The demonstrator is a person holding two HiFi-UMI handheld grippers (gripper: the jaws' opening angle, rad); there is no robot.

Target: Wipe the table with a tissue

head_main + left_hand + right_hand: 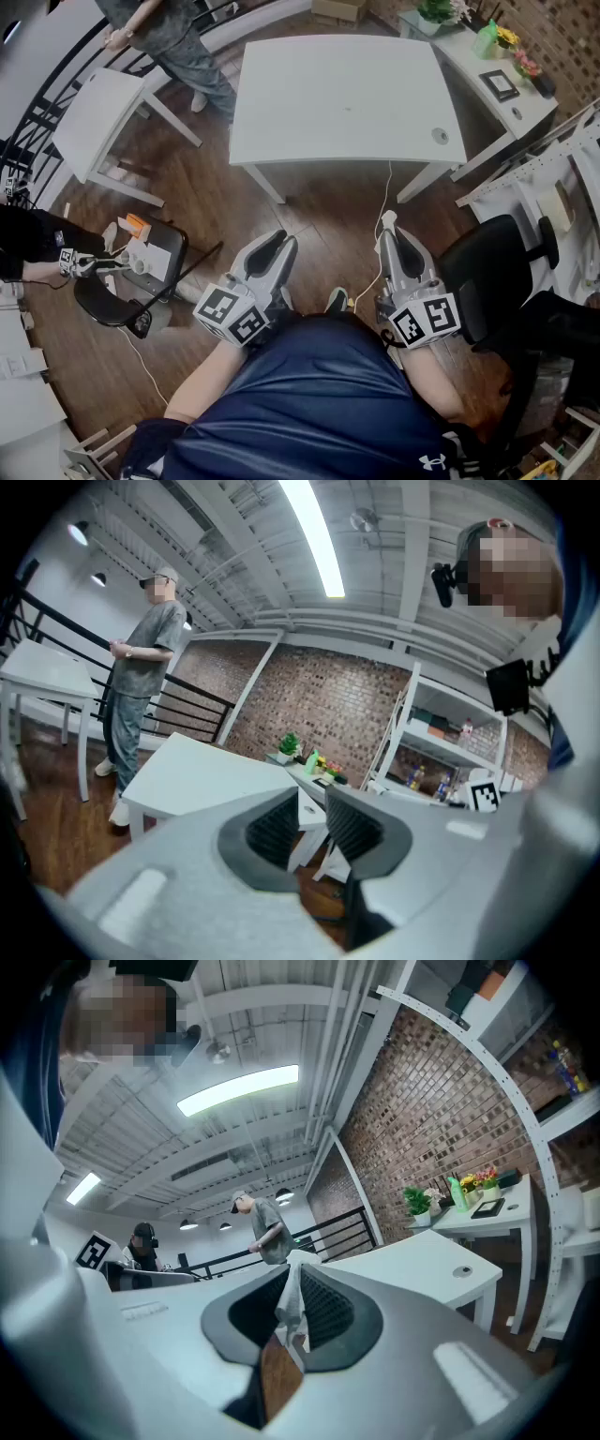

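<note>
The white table [347,98] stands across a strip of wooden floor from me; it also shows in the left gripper view [202,771] and the right gripper view [422,1255]. My right gripper [392,234] is held near my body, short of the table, shut on a small white tissue [387,222]. That tissue [292,1287] hangs pinched between its ribbed pads. My left gripper [270,246] is level with it to the left, also short of the table. Its jaws [309,822] stand a little open with nothing between them.
A second white table [98,117] stands at the left, and a person [178,47] stands beyond it. A black chair [141,272] with small items is at my left, another black chair [492,272] at my right. A side table with plants [497,75] and a white cable [386,192] are ahead.
</note>
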